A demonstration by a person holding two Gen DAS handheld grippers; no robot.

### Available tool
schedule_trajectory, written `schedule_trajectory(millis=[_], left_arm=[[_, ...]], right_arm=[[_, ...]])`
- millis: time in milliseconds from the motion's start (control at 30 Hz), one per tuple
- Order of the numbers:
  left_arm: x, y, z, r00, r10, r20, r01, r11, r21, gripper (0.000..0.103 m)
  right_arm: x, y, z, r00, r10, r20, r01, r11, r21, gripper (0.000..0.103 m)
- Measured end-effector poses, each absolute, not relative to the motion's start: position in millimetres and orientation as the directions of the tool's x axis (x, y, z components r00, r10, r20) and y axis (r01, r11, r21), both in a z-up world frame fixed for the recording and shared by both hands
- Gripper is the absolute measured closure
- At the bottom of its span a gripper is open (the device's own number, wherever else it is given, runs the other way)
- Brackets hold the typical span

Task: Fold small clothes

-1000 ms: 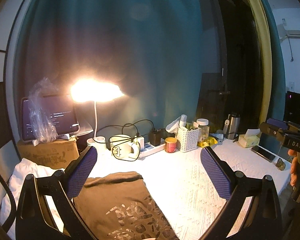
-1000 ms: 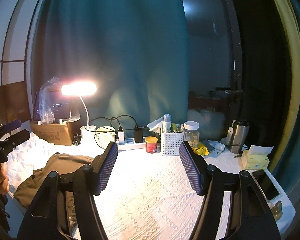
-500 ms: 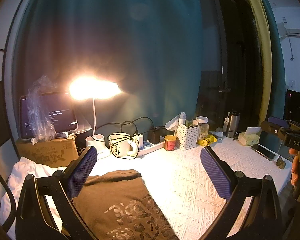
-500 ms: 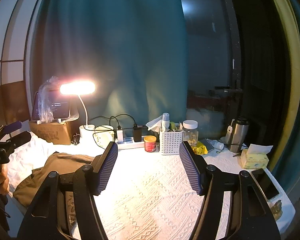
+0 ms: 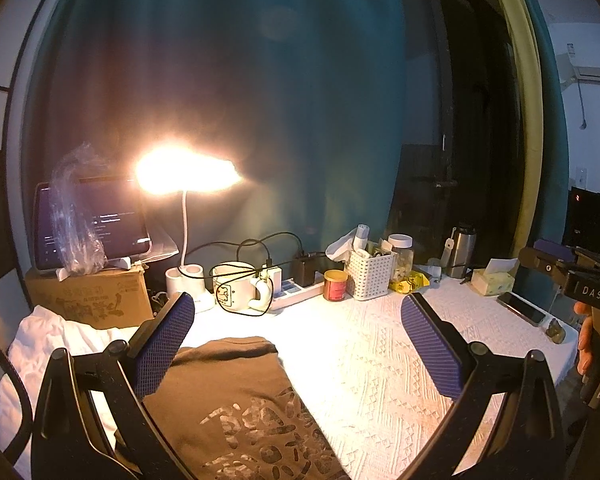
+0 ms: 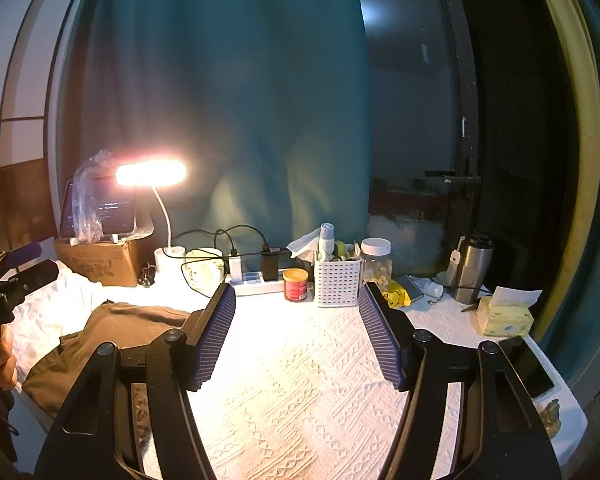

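A white cloth [image 6: 300, 380] with a raised woven diamond pattern covered the desk, bright under a lit lamp [image 5: 186, 172] on a thin curved white stem. The brown shirt [image 5: 236, 400], soft and matte with a pale cracked print on its front, lay rumpled at the desk's left edge, partly over a crumpled white sheet [image 5: 48, 340]. In the left wrist view the left hand-held gripper [image 5: 298, 348] hung above the shirt without touching it, its two black arms spread wide apart and empty, the ribbed blue pads [image 5: 162, 350] facing each other; the shirt sat beneath and between them, nearer the left pad. The right hand-held gripper [image 6: 298, 338] was likewise wide apart and held nothing, poised over bare cloth at the desk's middle, with the shirt off to its left, just beside its left arm. Along the back edge stood a cardboard box [image 6: 100, 264] carrying a tablet [image 6: 100, 212] and a crinkled clear plastic bag [image 6: 86, 200], a rounded white mug [image 5: 236, 290], a white power strip [image 6: 256, 280] with black cables, a small red tin [image 6: 295, 285], a perforated white basket [image 6: 336, 284], a clear jar [image 6: 376, 260] with a white lid, and a steel flask [image 6: 472, 268]. A yellow tissue box [image 6: 504, 316] and a dark phone [image 6: 530, 368] lay by the right edge.
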State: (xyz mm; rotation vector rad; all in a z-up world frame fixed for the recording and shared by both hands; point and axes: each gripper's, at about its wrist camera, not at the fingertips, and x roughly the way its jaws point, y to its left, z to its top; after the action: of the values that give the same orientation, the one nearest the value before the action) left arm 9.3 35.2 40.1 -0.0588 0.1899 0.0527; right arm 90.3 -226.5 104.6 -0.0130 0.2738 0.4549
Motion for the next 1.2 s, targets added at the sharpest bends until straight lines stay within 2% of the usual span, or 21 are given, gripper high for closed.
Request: schedule_trajectory(millis=[1200], left_arm=[[8.5, 31.5, 38.9, 0.980, 0.035, -0.197, -0.044, 0.998, -0.042, 0.001]], right_arm=[[92.8, -221.4, 105.1, 0.860, 0.430, -0.273, -0.438, 0.898, 0.035, 0.036]])
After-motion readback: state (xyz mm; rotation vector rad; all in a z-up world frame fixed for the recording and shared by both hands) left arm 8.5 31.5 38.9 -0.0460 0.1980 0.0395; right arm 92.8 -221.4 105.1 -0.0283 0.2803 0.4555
